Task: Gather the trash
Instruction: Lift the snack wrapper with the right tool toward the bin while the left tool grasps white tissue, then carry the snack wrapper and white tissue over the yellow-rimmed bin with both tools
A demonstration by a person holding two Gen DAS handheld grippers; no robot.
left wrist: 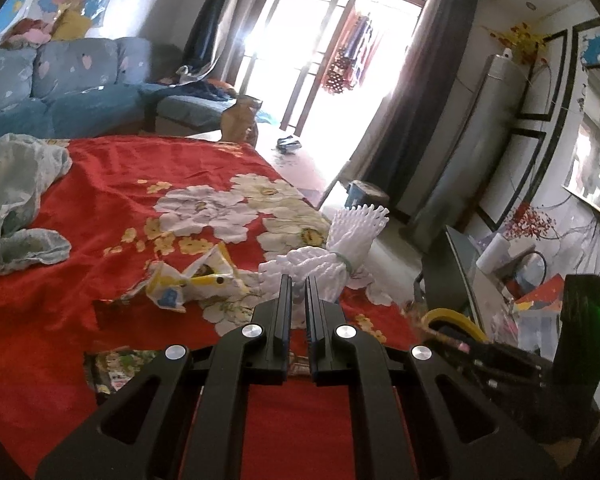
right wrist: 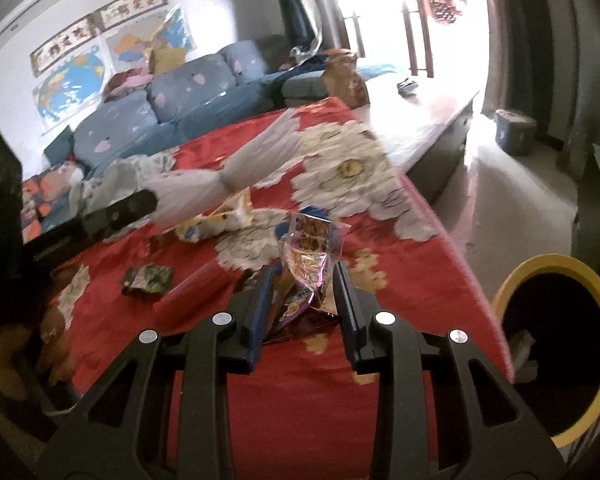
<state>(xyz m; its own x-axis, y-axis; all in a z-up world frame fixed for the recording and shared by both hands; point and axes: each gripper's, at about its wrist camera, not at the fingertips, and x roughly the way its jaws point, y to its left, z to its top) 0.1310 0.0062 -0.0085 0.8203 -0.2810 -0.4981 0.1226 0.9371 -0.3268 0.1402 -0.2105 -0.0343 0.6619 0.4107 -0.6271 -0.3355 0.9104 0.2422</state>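
My left gripper (left wrist: pixel 298 282) is shut on a white foam fruit net (left wrist: pixel 332 248), which sticks out ahead of the tips above the red floral cloth (left wrist: pixel 112 184). The right wrist view shows the same net (right wrist: pixel 228 172) blurred, held up by the left gripper's black finger (right wrist: pixel 136 206). My right gripper (right wrist: pixel 302 274) is shut on a shiny crumpled snack wrapper (right wrist: pixel 308 260), lifted over the cloth (right wrist: pixel 300 392). A yellow-rimmed bin (right wrist: pixel 556 344) stands low at the right. Its rim (left wrist: pixel 456 318) also shows in the left wrist view.
On the cloth lie a yellow-white wrapper (left wrist: pixel 188 284), a dark green wrapper (right wrist: pixel 148 280) and a pale plastic bag (left wrist: pixel 16 200). A brown paper bag (right wrist: pixel 344 76) stands at the far end. A blue sofa (right wrist: pixel 172 108) runs behind, and a blue bucket (right wrist: pixel 514 130) sits on the floor.
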